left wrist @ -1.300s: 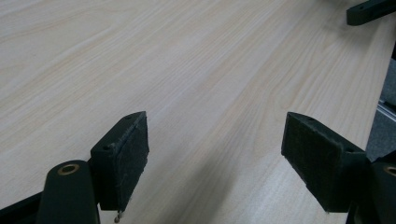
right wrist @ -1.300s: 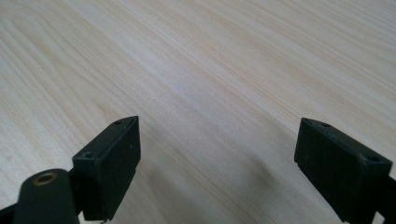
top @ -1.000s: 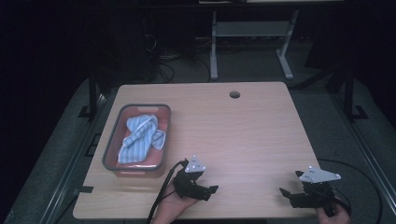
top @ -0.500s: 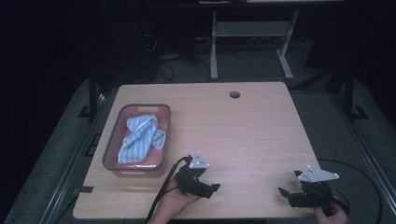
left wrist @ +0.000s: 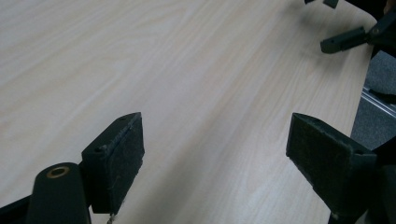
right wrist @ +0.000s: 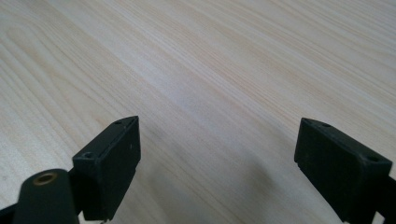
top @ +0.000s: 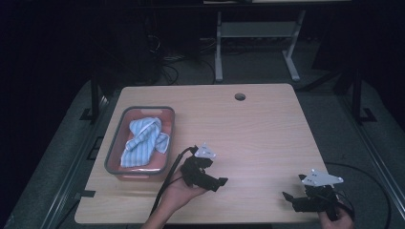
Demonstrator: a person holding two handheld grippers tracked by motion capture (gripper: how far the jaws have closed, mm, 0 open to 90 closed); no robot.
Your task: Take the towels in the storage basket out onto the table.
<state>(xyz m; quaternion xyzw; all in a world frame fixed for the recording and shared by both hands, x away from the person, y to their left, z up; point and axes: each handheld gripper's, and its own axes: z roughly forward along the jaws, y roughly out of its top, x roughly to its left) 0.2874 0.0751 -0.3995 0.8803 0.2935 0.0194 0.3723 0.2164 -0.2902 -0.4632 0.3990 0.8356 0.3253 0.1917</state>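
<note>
Two grippers sit over the table (top: pixel 267 129), both with jaws apart and empty; the left gripper (top: pixel 217 182) has just been opening wider. Right gripper (top: pixel 291 198): at 5 o'clock. Striped cloth (top: pixel 143 140): inside the tray (top: pixel 114 143), at 9 o'clock.

Right hand (top: pixel 338 217): cut off by the bottom edge of the high view
Left forearm (top: pixel 155 220): cut off at the same edge
Tray (top: pixel 139 174) floor: mostly hidden under the striped cloth (top: pixel 143 141)
Other gripper (left wrist: pixel 348 37): cropped at the far right edge of the left gripper view
</note>
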